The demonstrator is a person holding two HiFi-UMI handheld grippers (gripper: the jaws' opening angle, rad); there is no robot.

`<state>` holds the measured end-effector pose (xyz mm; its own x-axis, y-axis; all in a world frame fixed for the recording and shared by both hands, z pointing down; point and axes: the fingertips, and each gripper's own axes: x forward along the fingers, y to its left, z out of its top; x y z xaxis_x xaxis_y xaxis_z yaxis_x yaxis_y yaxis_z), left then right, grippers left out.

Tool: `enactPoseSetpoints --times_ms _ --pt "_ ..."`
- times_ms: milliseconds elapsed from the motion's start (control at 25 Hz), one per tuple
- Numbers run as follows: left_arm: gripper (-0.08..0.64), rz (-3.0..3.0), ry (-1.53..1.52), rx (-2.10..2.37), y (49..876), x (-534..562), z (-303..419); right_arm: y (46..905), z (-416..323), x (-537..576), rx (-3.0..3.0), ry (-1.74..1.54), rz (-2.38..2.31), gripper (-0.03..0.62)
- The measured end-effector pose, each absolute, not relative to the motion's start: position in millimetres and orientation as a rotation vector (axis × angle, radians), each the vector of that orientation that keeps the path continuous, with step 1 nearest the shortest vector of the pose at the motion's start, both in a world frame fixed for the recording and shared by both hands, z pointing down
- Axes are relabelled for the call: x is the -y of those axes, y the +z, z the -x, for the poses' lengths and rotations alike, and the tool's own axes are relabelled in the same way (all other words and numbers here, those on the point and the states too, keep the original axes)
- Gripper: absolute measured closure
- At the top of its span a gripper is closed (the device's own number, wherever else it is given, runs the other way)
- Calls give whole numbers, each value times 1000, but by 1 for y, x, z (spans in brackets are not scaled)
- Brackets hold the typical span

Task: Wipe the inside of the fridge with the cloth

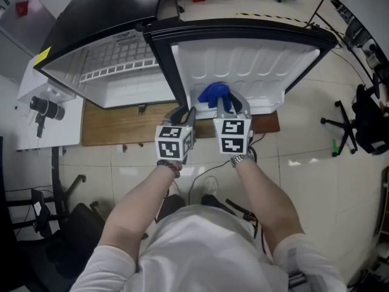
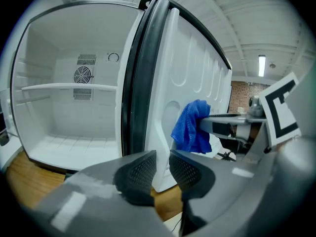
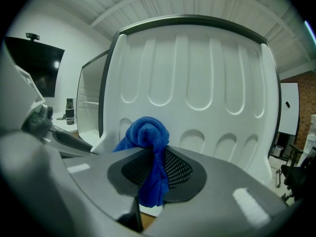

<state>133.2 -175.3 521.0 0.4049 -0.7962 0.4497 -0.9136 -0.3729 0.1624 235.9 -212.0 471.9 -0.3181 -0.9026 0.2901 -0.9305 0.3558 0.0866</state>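
The small fridge stands with its door swung wide; its white inside fills the left of the left gripper view. My right gripper is shut on a bunched blue cloth, held against the lower part of the door's ribbed inner liner. The cloth bulges above the right gripper and hangs down between its pads. My left gripper sits just left of it, by the door's lower edge. In its own view the left gripper shows a narrow gap with nothing in it, and the cloth shows beyond.
A shelf and a fan vent are inside the fridge. The fridge rests on a wooden board. A white side table with a black device is at left; an office chair stands at right.
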Motion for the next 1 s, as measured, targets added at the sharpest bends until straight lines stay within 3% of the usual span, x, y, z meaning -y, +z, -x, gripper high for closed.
enactPoseSetpoints --times_ms 1000 --pt "474 -2250 415 1498 521 175 -131 470 -376 223 2103 129 -1874 528"
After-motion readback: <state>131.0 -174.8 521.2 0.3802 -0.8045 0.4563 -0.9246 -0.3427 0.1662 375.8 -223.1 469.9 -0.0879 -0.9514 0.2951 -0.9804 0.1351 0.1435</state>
